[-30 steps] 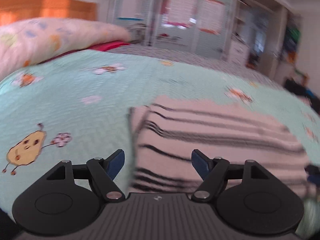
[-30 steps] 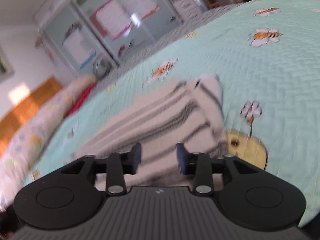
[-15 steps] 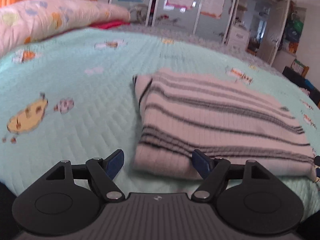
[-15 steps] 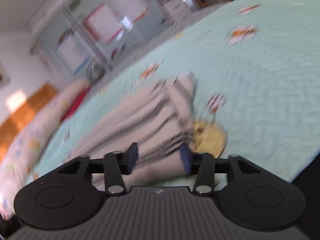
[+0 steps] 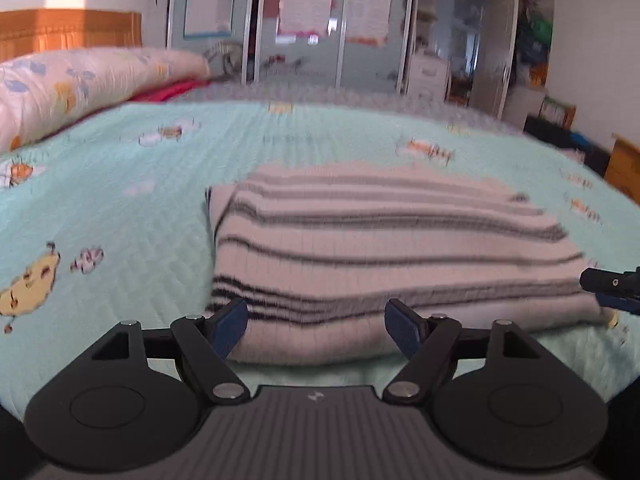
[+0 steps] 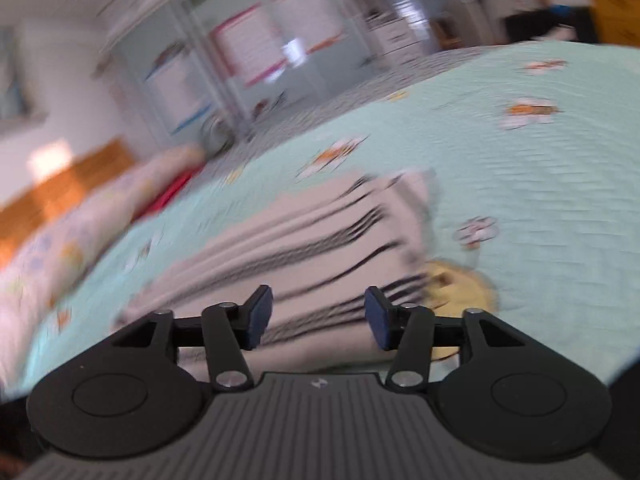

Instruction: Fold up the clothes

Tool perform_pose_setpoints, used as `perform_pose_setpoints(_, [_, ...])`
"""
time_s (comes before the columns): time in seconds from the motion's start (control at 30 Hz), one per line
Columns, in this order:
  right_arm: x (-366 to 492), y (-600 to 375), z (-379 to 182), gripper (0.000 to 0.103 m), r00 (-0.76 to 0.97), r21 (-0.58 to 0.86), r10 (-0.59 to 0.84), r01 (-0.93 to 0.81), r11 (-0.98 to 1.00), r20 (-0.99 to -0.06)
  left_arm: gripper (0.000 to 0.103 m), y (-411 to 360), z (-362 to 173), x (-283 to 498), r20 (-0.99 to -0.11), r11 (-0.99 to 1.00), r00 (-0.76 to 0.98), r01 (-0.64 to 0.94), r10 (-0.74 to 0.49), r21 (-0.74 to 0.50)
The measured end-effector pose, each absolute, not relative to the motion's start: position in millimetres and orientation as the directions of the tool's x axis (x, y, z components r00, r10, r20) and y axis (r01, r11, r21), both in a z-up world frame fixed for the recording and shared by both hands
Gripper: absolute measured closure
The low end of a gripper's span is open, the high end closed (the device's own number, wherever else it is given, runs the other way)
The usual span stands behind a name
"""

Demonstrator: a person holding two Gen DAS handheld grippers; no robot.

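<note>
A folded white garment with dark stripes [image 5: 384, 248] lies flat on the mint green bedspread [image 5: 120, 208]. My left gripper [image 5: 316, 326] is open, with the garment's near left corner just ahead of its blue pads and nothing held. In the left wrist view the tip of my right gripper [image 5: 612, 290] shows at the garment's near right end. The right wrist view is blurred: the striped garment [image 6: 320, 236] lies ahead of my right gripper [image 6: 318, 316], which is open and holds nothing.
A floral pillow [image 5: 80, 88] and a red cloth [image 5: 168, 90] lie at the bed's far left by a wooden headboard [image 5: 68, 38]. Glass wardrobe doors [image 5: 304, 24] stand beyond the bed. A wooden cabinet [image 5: 624, 164] and dark clutter sit at the right.
Both grippers have drawn back from the garment toward the bed's near edge. The right gripper's fingers have opened wider. The folded garment has stayed in place.
</note>
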State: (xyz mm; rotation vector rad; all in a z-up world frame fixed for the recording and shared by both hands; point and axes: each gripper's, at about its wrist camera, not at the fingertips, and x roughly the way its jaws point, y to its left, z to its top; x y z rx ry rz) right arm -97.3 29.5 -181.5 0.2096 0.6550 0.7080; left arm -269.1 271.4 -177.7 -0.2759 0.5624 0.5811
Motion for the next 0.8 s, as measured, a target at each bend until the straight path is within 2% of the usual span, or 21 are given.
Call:
perform_pose_setpoints(0.07, [-87.2,33.2,-191.4,0.046,0.585,0.327,0.588,-0.496,0.804,-0.558,0.025,275.8,-186.0,-268.6,-0.603,0.8,0.671,-0.594,0.431,-0.089])
perform_pose_setpoints(0.1, [-81.6,24.1,-193.1,0.053,0.589,0.367,0.591,-0.465,0.806,-0.551,0.025,278.7,-184.2,-274.7,-0.602,0.792,0.672,-0.602,0.432,-0.104])
perform_pose_setpoints(0.13, [-76.7,13.3,-193.0,0.053,0.588,0.427,0.609,-0.435,0.793,-0.532,0.025,281.2,-181.9,-280.2,-0.601,0.783,0.671,-0.611,0.433,-0.118])
perform_pose_setpoints(0.17, [-75.7,5.4,-190.4,0.053,0.606,0.453,0.608,-0.41,0.791,-0.513,0.025,283.0,-178.3,-283.8,-0.601,0.771,0.668,-0.623,0.44,-0.128])
perform_pose_setpoints(0.27, [-85.3,-1.1,-179.3,0.047,0.689,0.399,0.539,-0.374,0.837,-0.484,0.025,278.8,-164.3,-288.9,-0.565,0.767,0.685,-0.627,0.46,-0.135])
perform_pose_setpoints(0.37, [-94.7,7.1,-173.0,0.047,0.657,0.421,0.62,-0.462,0.781,-0.429,0.023,268.2,-159.4,-277.7,-0.54,0.811,0.72,-0.574,0.436,-0.112])
perform_pose_setpoints(0.47, [-95.3,28.0,-181.3,0.041,0.609,0.357,0.624,-0.513,0.781,-0.49,0.024,268.4,-176.9,-266.7,-0.606,0.815,0.68,-0.573,0.412,-0.089])
perform_pose_setpoints(0.5, [-91.7,31.9,-187.2,0.042,0.605,0.325,0.59,-0.497,0.804,-0.534,0.024,268.9,-181.6,-265.6,-0.624,0.813,0.667,-0.576,0.407,-0.086])
perform_pose_setpoints(0.53, [-87.1,28.9,-192.0,0.049,0.608,0.322,0.569,-0.474,0.82,-0.553,0.024,269.0,-181.6,-269.5,-0.621,0.813,0.671,-0.575,0.404,-0.093])
perform_pose_setpoints(0.57, [-82.5,19.6,-193.6,0.051,0.609,0.366,0.58,-0.45,0.814,-0.541,0.024,269.8,-179.4,-274.5,-0.617,0.813,0.679,-0.573,0.398,-0.106])
perform_pose_setpoints(0.63, [-82.0,3.1,-189.0,0.046,0.643,0.405,0.57,-0.404,0.82,-0.512,0.024,273.7,-177.6,-280.2,-0.62,0.8,0.681,-0.584,0.39,-0.138])
perform_pose_setpoints(0.8, [-81.6,-22.4,-184.8,0.045,0.67,0.488,0.569,-0.336,0.805,-0.477,0.023,283.2,-177.0,-291.7,-0.633,0.752,0.677,-0.622,0.376,-0.218])
